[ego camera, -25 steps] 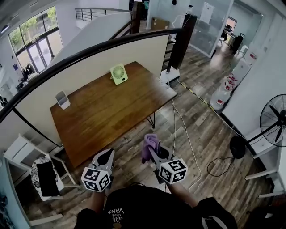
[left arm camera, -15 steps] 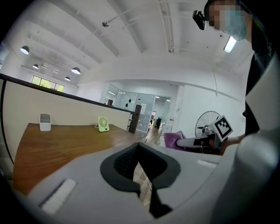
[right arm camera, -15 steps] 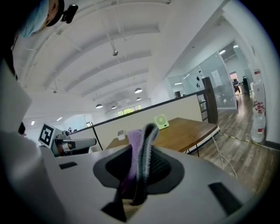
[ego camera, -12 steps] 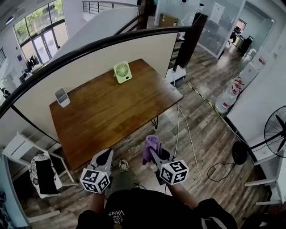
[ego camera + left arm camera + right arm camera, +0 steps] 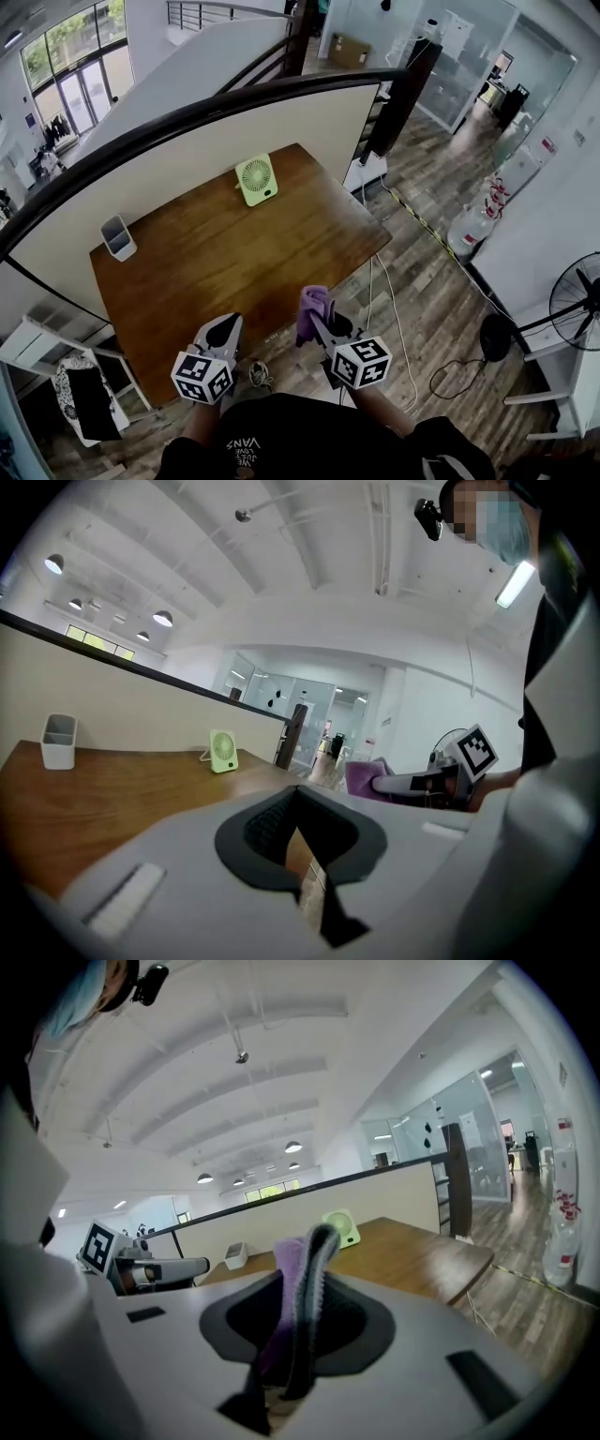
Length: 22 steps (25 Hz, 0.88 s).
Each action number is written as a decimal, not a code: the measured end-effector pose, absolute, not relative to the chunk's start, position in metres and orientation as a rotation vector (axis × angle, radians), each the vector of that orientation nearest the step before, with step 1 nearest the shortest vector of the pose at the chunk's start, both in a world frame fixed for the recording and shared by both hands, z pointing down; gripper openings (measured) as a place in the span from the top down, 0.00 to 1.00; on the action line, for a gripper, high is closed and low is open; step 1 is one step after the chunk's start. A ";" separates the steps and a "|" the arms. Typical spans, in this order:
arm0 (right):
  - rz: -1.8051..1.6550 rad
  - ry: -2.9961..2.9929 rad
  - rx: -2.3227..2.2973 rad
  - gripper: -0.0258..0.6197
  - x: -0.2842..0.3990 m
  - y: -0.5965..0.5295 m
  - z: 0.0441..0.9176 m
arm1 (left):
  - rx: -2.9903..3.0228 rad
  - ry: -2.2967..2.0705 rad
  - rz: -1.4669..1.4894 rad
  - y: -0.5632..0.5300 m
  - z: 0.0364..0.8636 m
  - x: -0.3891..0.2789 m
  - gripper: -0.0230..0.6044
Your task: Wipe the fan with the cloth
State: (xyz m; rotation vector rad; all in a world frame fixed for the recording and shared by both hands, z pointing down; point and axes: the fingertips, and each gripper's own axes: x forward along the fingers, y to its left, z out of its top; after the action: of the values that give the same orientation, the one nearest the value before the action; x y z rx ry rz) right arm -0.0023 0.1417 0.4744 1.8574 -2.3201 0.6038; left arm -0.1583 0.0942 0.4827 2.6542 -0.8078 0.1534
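Two handheld grippers reach forward from a person in a dark top point(image 5: 300, 436), seen from above. The left gripper point(image 5: 225, 326) has its jaws pressed together with nothing between them. The right gripper point(image 5: 317, 321) is clenched on a crumpled purple cloth point(image 5: 312, 305), which sticks up from between its jaws. Ahead lies a brown rectangular wooden table point(image 5: 234, 253), backed by a cream partition wall point(image 5: 187, 155). A small pale green square desk fan point(image 5: 255, 179) stands upright at the table's far edge, close to the partition, well apart from both grippers and from the cloth. A white rectangular holder point(image 5: 117, 237) stands near the table's far left corner. Compared with a second ago, the table sits closer: then both grippers hung over the grey-brown plank floor point(image 5: 422, 300) well short of it, and now their tips reach the table's near edge. The fan looks nearer and a little larger too. The cloth stays in the same grip, and the left jaws stay closed. A tall black pedestal fan point(image 5: 577, 298) stands on the floor at the far right.
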 end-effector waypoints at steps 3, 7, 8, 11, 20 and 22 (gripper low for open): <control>0.599 -2.300 1.890 0.81 0.004 0.109 0.470 | 2.664 -0.773 0.170 0.058 0.481 -0.153 0.95; 0.602 -2.270 1.931 0.82 0.011 0.075 0.467 | 2.679 -0.731 0.180 0.019 0.478 -0.147 0.95; 0.606 -2.264 1.938 0.81 0.014 0.069 0.468 | 2.678 -0.724 0.182 0.011 0.479 -0.144 0.95; 0.631 -2.248 1.946 0.81 0.024 0.054 0.471 | 2.664 -0.710 0.190 -0.005 0.482 -0.132 0.95; 0.678 -2.291 1.872 0.81 0.071 0.012 0.486 | 2.589 -0.820 0.218 -0.033 0.499 -0.103 0.95; 0.688 -2.319 1.814 0.81 0.084 0.000 0.490 | 2.554 -0.895 0.221 -0.041 0.502 -0.096 0.95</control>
State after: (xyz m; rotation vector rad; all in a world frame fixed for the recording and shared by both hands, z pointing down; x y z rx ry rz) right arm 0.0845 0.0000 0.4901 1.8142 -2.3191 0.6885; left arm -0.0957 -0.0405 0.5024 2.5538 -0.8954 0.2213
